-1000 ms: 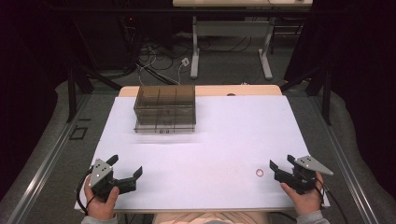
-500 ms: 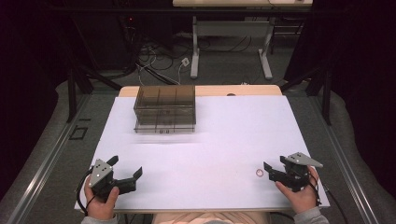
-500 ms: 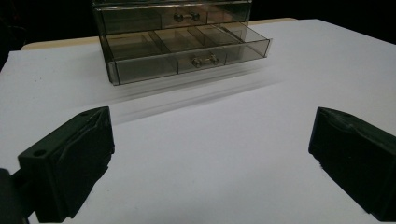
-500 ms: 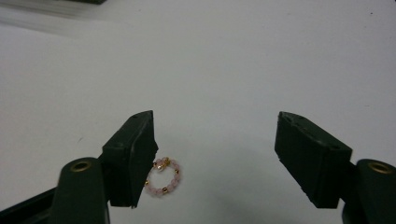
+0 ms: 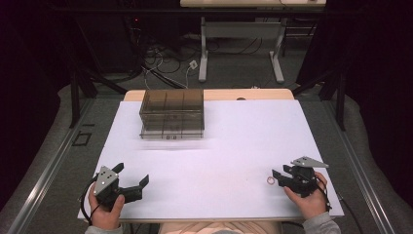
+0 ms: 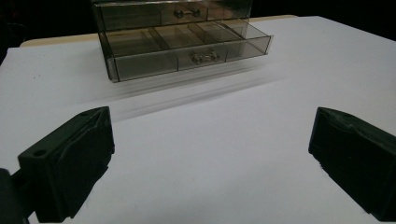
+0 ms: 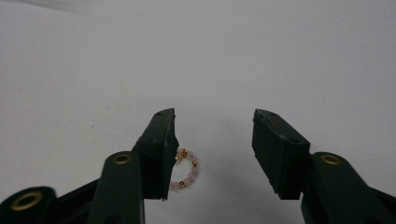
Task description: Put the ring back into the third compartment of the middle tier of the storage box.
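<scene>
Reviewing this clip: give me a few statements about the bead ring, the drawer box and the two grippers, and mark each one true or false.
1. The pink bead ring lies on the white table between the right gripper's jaws. True; those jaws have just been closing, but the far pad is not yet on it.
2. The left gripper holds the ring. False: its jaws are open with nothing between them.
3. The smoky drawer box stands at the far side of the table. True.
4. Both drawers of the box are pushed fully in. False: in the left gripper view the lower drawer is pulled out.
5. The ring already lies in a drawer. False: it lies on the table.
</scene>
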Motion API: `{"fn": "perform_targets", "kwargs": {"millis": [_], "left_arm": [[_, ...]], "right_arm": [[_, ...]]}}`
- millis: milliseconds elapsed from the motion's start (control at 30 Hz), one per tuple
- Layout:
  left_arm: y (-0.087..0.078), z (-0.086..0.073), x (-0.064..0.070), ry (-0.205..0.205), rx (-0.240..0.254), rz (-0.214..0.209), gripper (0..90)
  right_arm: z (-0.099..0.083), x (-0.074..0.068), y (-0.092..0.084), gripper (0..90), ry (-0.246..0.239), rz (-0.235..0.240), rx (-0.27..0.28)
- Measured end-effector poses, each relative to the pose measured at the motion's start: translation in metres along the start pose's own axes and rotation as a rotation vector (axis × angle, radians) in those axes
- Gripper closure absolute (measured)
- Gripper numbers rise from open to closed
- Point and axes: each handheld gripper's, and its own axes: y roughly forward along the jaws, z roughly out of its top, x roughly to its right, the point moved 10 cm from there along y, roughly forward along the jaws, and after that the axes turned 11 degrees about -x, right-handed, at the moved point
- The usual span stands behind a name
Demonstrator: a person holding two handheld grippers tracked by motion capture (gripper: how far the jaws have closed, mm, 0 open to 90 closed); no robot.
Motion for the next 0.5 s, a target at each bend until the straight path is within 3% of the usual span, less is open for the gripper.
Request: {"fn": "perform_targets", "kwargs": {"millis": [200,500], "left_arm": [[0.0008,-0.0009,-0.0001,0.003,-0.007,0.001,0.6],[0.0014,-0.0018,0.0002,0.004,-0.015,0.001,0.6]], "right_arm": [[-0.0041,-0.0007,0.0048,58.1,0.031,0.007,-0.074],[-0.0084,-0.0026,0.0099,66.5,0.063,0.02,-0.138]]}}
